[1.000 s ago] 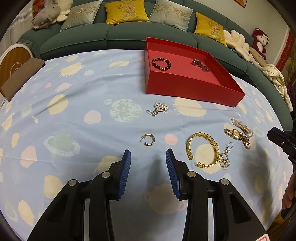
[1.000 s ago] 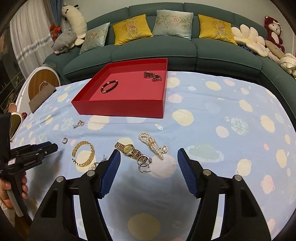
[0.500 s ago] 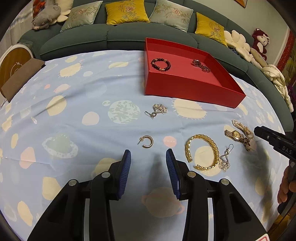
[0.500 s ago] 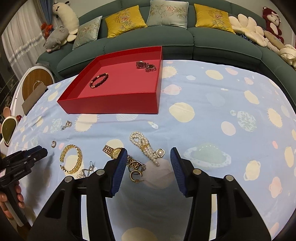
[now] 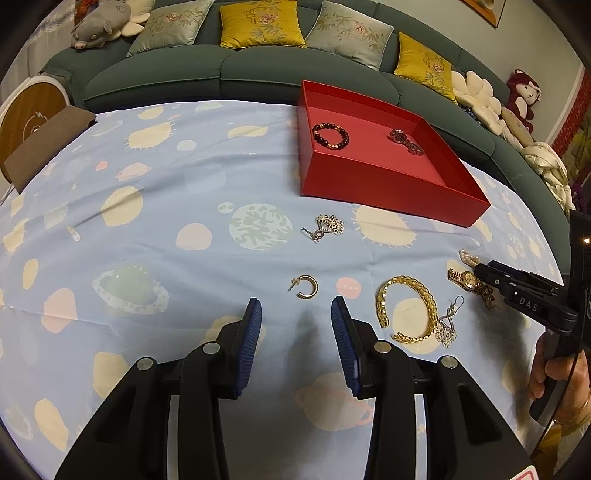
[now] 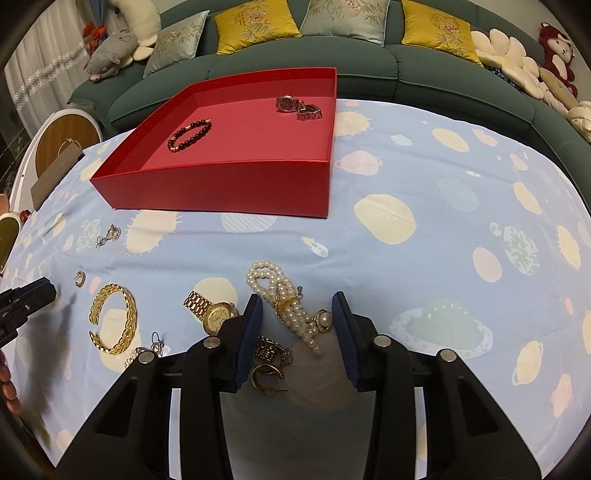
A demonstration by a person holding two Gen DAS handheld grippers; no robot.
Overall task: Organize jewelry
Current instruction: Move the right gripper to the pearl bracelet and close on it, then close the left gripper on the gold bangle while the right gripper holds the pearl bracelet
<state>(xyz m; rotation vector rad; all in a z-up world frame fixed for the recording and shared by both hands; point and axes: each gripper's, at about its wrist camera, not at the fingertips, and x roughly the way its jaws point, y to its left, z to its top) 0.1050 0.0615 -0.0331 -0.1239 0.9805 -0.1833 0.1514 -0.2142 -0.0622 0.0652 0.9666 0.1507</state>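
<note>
Near the tablecloth's (image 6: 424, 177) front edge, the pearl bracelet (image 6: 284, 301) lies lengthwise between the spread right gripper (image 6: 297, 325); the left gripper (image 5: 295, 328), also spread, hovers behind a hoop earring (image 5: 306, 287).

Right tool (image 6: 297, 314) covers part of the gold watch (image 6: 214, 315) strap; in the left view, that watch (image 5: 466, 279) sits half behind the right tool's tip.

Green sofa (image 6: 369, 66) (yellow cushions (image 6: 255, 22))
</note>
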